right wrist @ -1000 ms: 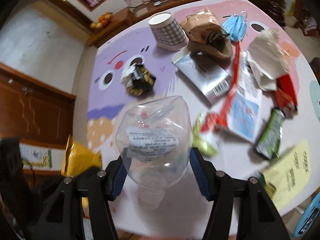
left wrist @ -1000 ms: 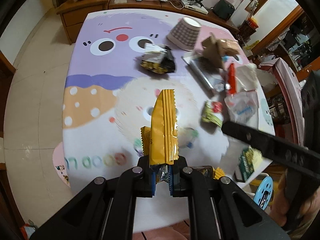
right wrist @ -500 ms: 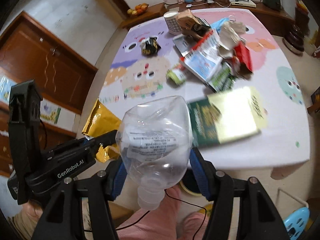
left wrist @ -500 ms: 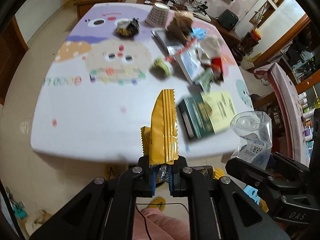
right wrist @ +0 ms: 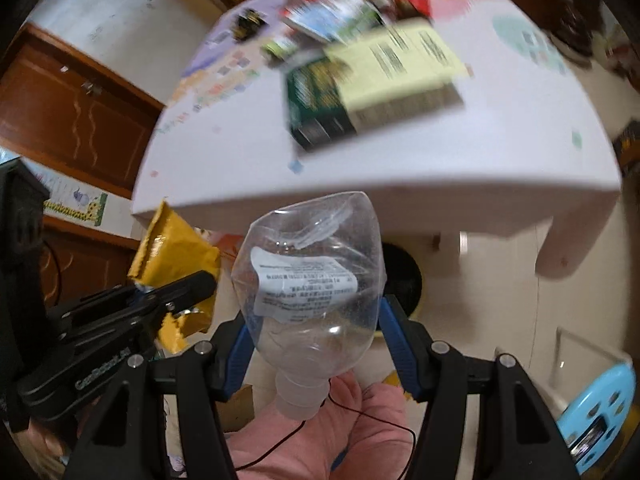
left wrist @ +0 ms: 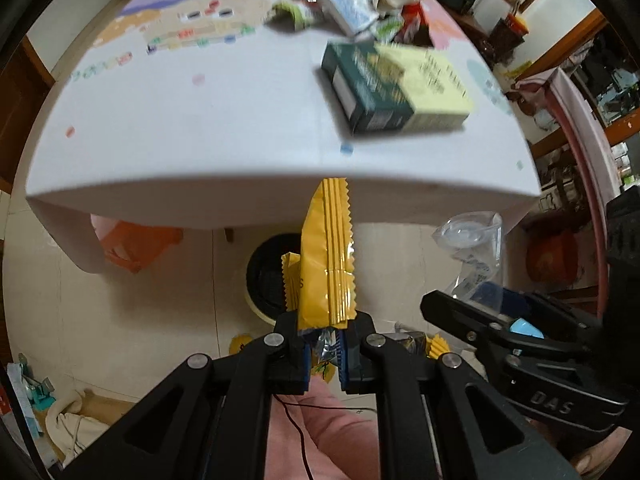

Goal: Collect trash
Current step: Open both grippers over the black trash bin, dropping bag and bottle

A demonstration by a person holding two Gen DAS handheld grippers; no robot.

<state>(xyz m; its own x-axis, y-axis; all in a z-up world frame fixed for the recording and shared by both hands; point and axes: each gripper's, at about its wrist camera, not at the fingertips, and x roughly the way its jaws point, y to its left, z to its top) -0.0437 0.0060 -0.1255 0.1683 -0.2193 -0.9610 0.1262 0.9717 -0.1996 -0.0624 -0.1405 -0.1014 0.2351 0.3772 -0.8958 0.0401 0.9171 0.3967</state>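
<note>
Left tongs (left wrist: 325,354) pinch wrapper (left wrist: 326,264); right tongs (right wrist: 316,340) clamp bottle (right wrist: 310,280).

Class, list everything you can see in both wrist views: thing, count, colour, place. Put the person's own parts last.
snack wrapper: one, yellow, in left gripper, above the bin
plastic bottle: one, clear, crushed, neck toward the camera, in right gripper
bin: one, black inside with yellowish rim, on floor under table edge
box: one, green and yellow, near table edge
table: one, white cartoon cloth, blurred litter at far end
stool: one, blue, on floor
left gripper: black, shut on wrapper
right gripper: black, blue pads, clamping bottle
</note>
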